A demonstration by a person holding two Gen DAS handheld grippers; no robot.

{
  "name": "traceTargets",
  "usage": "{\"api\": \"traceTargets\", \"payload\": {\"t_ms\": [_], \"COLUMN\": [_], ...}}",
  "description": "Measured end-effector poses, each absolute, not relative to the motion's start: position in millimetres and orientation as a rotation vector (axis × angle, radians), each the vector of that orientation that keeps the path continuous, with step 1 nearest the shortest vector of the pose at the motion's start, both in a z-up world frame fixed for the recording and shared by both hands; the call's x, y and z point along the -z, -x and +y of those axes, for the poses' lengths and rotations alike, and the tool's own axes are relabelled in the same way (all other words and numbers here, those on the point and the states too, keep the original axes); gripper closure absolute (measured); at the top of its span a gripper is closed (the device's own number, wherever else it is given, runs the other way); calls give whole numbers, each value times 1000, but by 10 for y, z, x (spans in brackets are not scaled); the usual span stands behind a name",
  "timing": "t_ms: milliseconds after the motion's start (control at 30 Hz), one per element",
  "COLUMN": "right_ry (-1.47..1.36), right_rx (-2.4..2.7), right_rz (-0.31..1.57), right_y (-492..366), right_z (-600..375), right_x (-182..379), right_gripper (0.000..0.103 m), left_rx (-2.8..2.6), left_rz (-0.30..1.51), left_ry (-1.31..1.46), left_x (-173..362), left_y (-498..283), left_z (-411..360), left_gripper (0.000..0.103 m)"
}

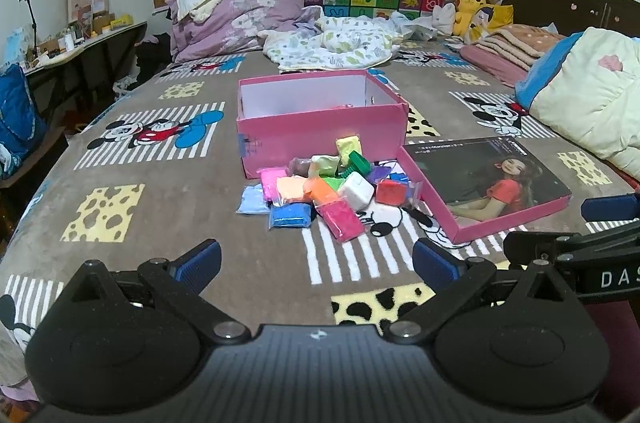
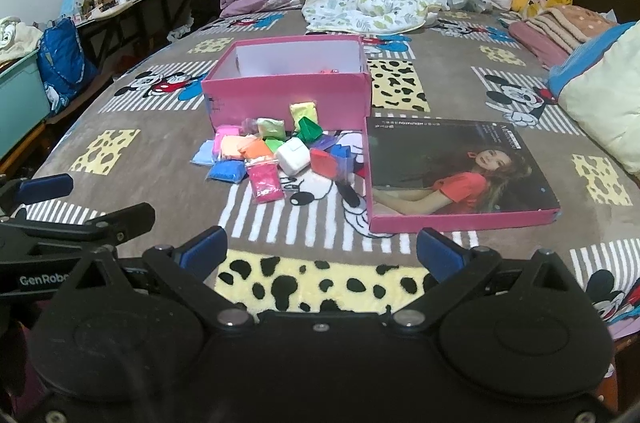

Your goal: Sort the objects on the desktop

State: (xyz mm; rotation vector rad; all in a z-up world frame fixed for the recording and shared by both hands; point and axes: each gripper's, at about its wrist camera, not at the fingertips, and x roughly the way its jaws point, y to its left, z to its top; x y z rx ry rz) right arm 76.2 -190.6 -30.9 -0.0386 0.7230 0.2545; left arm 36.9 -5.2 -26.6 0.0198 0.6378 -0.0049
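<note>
Both grippers, left gripper (image 1: 316,261) and right gripper (image 2: 322,253), gape empty; ahead, slippery clay packets (image 1: 320,189) (loosely heaped) could scatter short of the pink box (image 1: 320,127)

I see a bed (image 2: 152,143) under a brown cartoon-print blanket carrying everything. At centre sits an open pink box (image 2: 286,89); a heap of coloured clay packets (image 2: 276,151) touches its 6 o'clock side, the pink lid (image 2: 456,171) lying at the heap's 3 o'clock. Toward 12 o'clock I note rumpled quilts (image 2: 372,7); a pillow (image 2: 604,95) at 2 o'clock.
</note>
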Motion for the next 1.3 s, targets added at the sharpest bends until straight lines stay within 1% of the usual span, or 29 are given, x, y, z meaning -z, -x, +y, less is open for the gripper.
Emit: {"api": "traceTargets", "payload": {"t_ms": [300,467,533,733,900,1000,1133,1300], "right_ry": [23,-19,-14,30,52,4,-44,-7], "right_rx": [-323,-322,-331,-367,-364,-384,-402,-451], "right_rz": [735,725,703,632,684,695,671,601], "right_y": [-898,-1066,-1139,-1405,-1757,-1959,-2170,-2387], "right_z": [-1920,-1984,-1995,-2002,-1942,-1959,-1960,-1909], "right_x": [487,573,613,774,886,956,1064,1192], "right_gripper": [0,0,0,0,0,0,1,2], "left_rx": [11,24,29,31,36,33,21,19], "left_rz": [681,656,639,705,746,753,729,725], "left_ry": [28,37,26,16,39,33,6,40], "left_x": [448,587,649,859,1048,1117,1164,1248], "left_y": [-570,-727,-798,-1100,-1321,-1416,-1513,-1656], "left_z": [49,142,153,153,162,164,144,137], "left_gripper": [1,1,1,1,1,1,1,1]}}
